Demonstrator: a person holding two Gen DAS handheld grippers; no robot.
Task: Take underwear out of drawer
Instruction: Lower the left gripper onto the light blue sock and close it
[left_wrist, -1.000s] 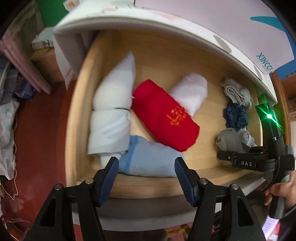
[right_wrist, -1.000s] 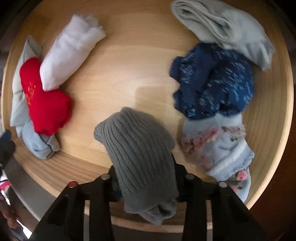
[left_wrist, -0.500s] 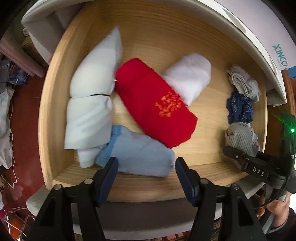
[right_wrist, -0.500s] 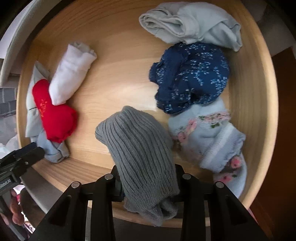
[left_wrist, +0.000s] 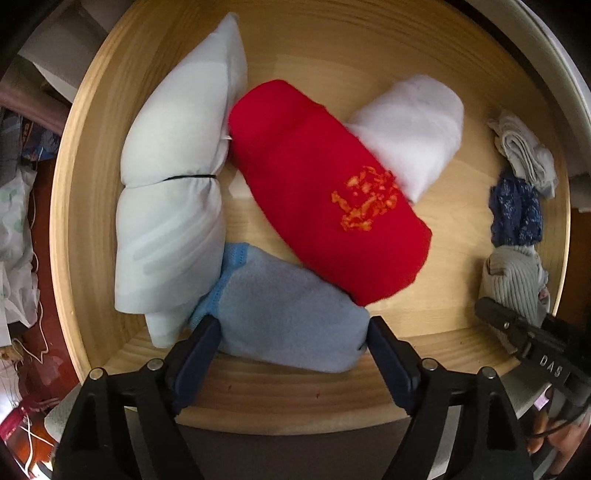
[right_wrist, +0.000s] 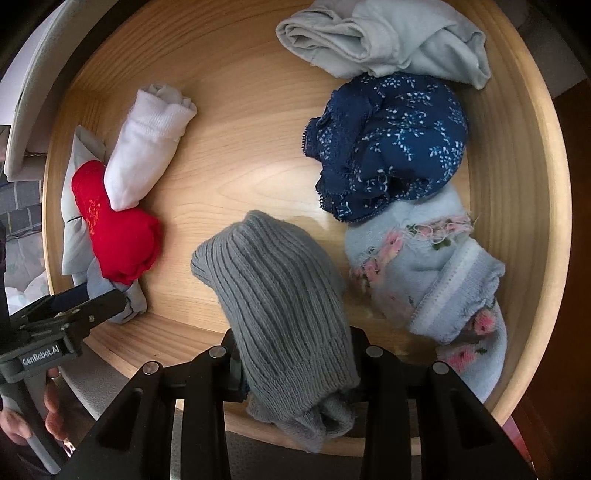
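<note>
"DAS" shows on the right tool (right_wrist: 291, 354), "GenRobot.AI" on the left tool (left_wrist: 291, 332). Right tool is clamped on a grey ribbed roll (right_wrist: 280, 302) above the drawer (right_wrist: 236, 177) front; left tool's jaws, just widened, straddle the light-blue roll (left_wrist: 288, 314) — pads not pressing.

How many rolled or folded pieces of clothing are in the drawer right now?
8. Left: pale bundle, red roll, white roll, light blue roll. Right: pale grey piece, navy floral piece, floral sock, grey ribbed roll. More may be hidden.
</note>
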